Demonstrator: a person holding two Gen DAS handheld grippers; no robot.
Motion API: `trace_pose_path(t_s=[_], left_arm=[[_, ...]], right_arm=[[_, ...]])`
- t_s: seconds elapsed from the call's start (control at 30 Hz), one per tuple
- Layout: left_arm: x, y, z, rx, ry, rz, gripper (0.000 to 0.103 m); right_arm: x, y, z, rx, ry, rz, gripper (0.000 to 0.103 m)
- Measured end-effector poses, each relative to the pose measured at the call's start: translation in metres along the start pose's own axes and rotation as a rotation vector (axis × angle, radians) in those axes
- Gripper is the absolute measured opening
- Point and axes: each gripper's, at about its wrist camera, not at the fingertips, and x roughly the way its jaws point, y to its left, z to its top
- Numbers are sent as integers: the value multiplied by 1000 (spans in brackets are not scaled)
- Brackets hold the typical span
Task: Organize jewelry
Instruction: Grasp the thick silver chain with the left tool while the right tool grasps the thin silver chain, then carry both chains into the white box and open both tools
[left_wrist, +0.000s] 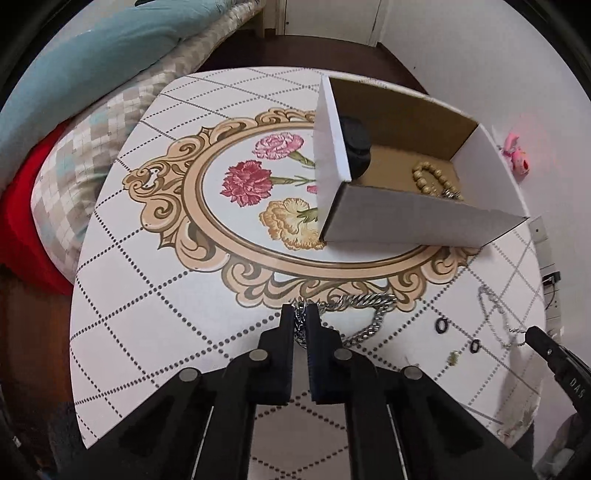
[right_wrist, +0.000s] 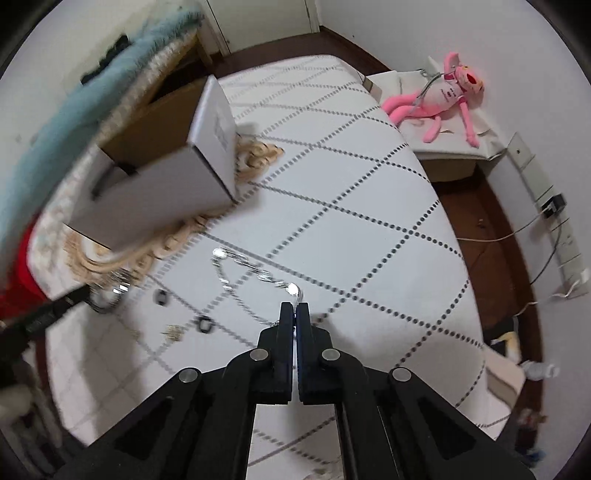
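Note:
My left gripper (left_wrist: 306, 314) is shut on a thick silver chain (left_wrist: 364, 308) that trails right over the table. My right gripper (right_wrist: 294, 310) is shut on a thin silver necklace (right_wrist: 240, 266); this necklace also shows in the left wrist view (left_wrist: 493, 310), with the right gripper's tip (left_wrist: 535, 334) at its end. An open white cardboard box (left_wrist: 399, 218) stands on the table and holds a beaded bracelet (left_wrist: 430, 177) and a black object (left_wrist: 356, 144). Two black rings (left_wrist: 442, 325) (left_wrist: 475, 345) and a small gold piece (left_wrist: 453, 357) lie on the table.
The round table (left_wrist: 147, 302) has a floral print and dotted lines. Folded bedding (left_wrist: 110, 55) lies past its left edge. A pink plush toy (right_wrist: 439, 96) lies on a low stand at the right. Cables and a power strip (right_wrist: 565, 236) run along the wall.

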Motion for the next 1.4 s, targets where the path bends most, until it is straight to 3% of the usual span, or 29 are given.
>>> trace_pose_path(t_s=[0.3,0.7,0.87,1.13,1.33,1.4], left_arm=[[-43,-3,15,-18,-64,-86,3],[-92,-16,80,9,-149,-239,3],[-92,-33,116,53,-168,-247,3],[-40,-39,155,60,-54,-260,3],[-8,-44,170,82,14,-218,3],[-4,-44,173,73,22,-177,8]], right_arm=[[-42,3,21,35,-67,119,1],[-101,31,74,-30,-145,240,1],[-115,57,110,-82,-178,292,1],[-75,96,166,-175,-118,263,1],[-33,105,192,-203,-54,191,1],[-16,107,198,-218,-12,164,1]])
